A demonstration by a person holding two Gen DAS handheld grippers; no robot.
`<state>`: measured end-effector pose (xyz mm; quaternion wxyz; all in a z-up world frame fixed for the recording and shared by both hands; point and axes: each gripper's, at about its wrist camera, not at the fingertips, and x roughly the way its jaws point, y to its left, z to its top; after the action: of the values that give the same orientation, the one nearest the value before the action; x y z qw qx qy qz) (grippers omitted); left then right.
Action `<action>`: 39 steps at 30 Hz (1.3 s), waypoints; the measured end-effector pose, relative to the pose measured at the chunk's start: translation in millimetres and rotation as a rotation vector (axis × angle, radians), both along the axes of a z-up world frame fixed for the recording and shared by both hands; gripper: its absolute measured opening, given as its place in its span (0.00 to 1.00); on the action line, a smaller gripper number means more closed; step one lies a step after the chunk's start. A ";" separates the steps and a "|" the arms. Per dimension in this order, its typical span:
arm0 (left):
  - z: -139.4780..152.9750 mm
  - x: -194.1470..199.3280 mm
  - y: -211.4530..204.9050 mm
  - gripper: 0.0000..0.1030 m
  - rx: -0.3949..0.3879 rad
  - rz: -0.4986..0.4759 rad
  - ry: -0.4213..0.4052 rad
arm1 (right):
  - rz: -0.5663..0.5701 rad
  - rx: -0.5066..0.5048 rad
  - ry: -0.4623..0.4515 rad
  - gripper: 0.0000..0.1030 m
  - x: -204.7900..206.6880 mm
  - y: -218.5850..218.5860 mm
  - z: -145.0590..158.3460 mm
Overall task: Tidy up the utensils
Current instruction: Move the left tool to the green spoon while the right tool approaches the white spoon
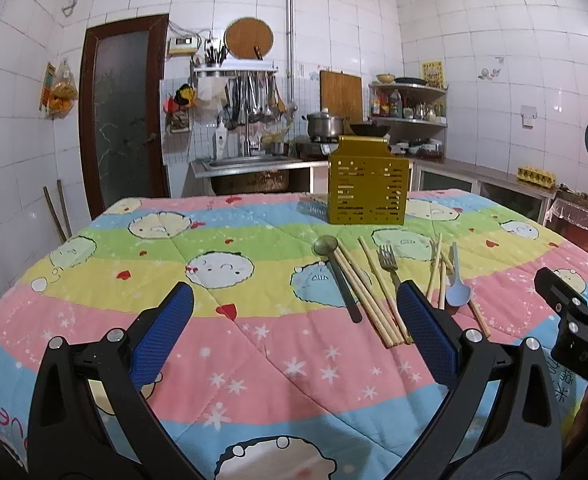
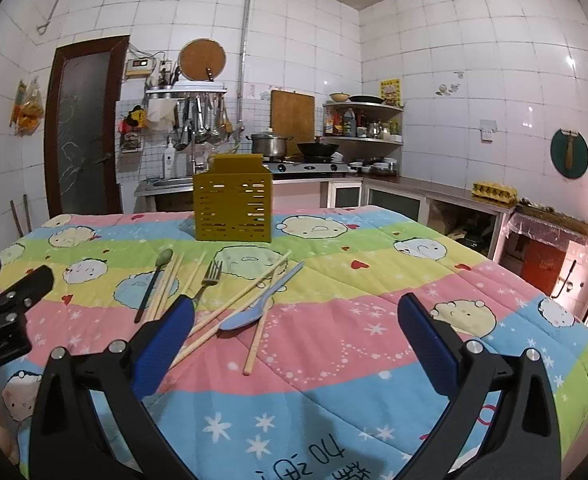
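Observation:
A yellow slotted utensil holder (image 1: 367, 184) (image 2: 233, 198) stands upright on the far part of the quilt-covered table. In front of it lie a dark spoon (image 1: 335, 276) (image 2: 154, 280), several wooden chopsticks (image 1: 369, 296) (image 2: 230, 308), a metal fork (image 1: 389, 266) (image 2: 210, 278) and a light blue spoon (image 1: 457, 284) (image 2: 254, 308). My left gripper (image 1: 294, 312) is open and empty, above the table left of the utensils. My right gripper (image 2: 294, 316) is open and empty, above the table just right of them.
The table carries a colourful striped quilt (image 1: 214, 240) (image 2: 373, 280). Behind it are a sink, hanging ladles (image 1: 250, 100), a stove with a pot (image 2: 270, 145) and wok, and corner shelves (image 2: 363, 124). An egg tray (image 2: 493, 192) sits on the right counter.

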<state>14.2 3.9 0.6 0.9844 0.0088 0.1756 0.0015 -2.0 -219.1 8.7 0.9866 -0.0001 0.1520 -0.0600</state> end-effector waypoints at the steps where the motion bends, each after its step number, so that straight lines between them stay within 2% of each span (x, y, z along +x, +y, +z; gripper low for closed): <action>1: 0.8 4.6 -0.3 0.95 -0.004 -0.007 0.023 | 0.007 -0.008 0.006 0.96 1.1 1.9 1.5; 7: 11.0 28.5 -1.0 0.95 0.013 -0.017 0.081 | 0.047 -0.031 0.024 0.96 18.6 8.8 15.6; 11: 24.9 56.1 1.9 0.95 0.007 -0.064 0.129 | 0.058 0.012 0.043 0.96 42.4 2.3 30.8; 17: 39.3 106.2 9.0 0.95 -0.013 -0.057 0.142 | 0.021 -0.015 0.082 0.96 93.0 -3.5 47.9; 20: 40.4 133.4 6.5 0.95 0.001 -0.052 0.155 | -0.013 -0.025 0.136 0.96 123.0 -9.1 48.5; 25: 26.9 186.0 -0.6 0.95 0.009 -0.053 0.269 | -0.087 -0.026 0.258 0.96 175.2 -23.0 33.4; 28: 12.3 215.5 -7.6 0.95 0.037 -0.056 0.352 | -0.110 -0.019 0.337 0.90 201.4 -30.1 15.0; 30: 0.8 231.3 -9.9 0.95 0.044 -0.064 0.410 | -0.121 -0.023 0.366 0.82 211.3 -33.5 4.6; 32: -7.7 238.9 -7.8 0.88 0.031 -0.065 0.443 | -0.130 -0.023 0.403 0.78 219.2 -36.3 -7.4; 36: -18.8 246.4 -6.6 0.87 0.006 -0.059 0.477 | -0.123 0.001 0.452 0.69 230.7 -40.2 -22.8; 39: -25.7 250.8 -10.4 0.87 0.048 -0.046 0.488 | -0.117 0.016 0.494 0.62 239.9 -39.8 -31.4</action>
<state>265.0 -6.5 -25.2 0.9122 0.0366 0.4078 -0.0190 237.9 -258.9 -22.7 0.9142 0.0020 0.3888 -0.1141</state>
